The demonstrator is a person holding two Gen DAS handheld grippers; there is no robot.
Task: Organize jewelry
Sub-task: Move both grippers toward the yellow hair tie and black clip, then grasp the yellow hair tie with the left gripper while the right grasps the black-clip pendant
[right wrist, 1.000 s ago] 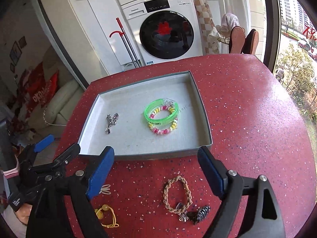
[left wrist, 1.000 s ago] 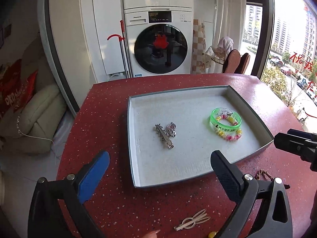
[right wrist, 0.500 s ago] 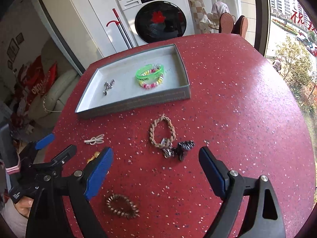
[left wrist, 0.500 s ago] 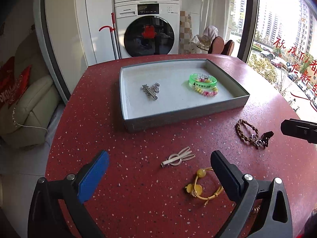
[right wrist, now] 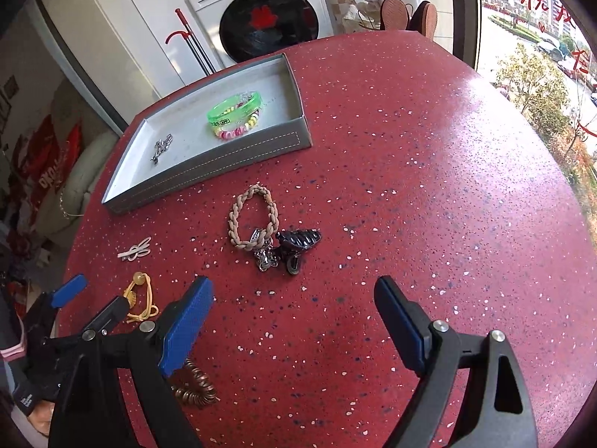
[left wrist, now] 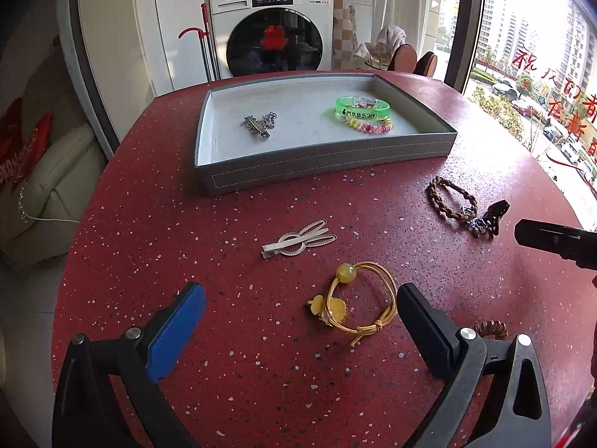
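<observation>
A grey tray (left wrist: 328, 166) (right wrist: 209, 171) on the red table holds a green bracelet (left wrist: 362, 108) (right wrist: 233, 110), a beaded bracelet (left wrist: 369, 127) and a silver clip (left wrist: 257, 125). On the table lie a silver hair clip (left wrist: 298, 240) (right wrist: 135, 249), a yellow hair tie (left wrist: 354, 302) (right wrist: 140, 296), a braided bracelet (left wrist: 451, 201) (right wrist: 252, 220), a dark claw clip (right wrist: 298, 240) and a brown spiral tie (right wrist: 194, 384). My left gripper (left wrist: 298, 313) is open, just before the yellow tie. My right gripper (right wrist: 294, 313) is open, short of the claw clip.
The red speckled table (right wrist: 429, 186) is round, with its edge close on the left and right. A washing machine (left wrist: 272, 30) stands behind the table. A sofa (left wrist: 41, 186) is to the left and a window to the right.
Both grippers have drawn back from over the tray toward the near side of the table and lower. The loose pieces on the table have come into view. Both stay open.
</observation>
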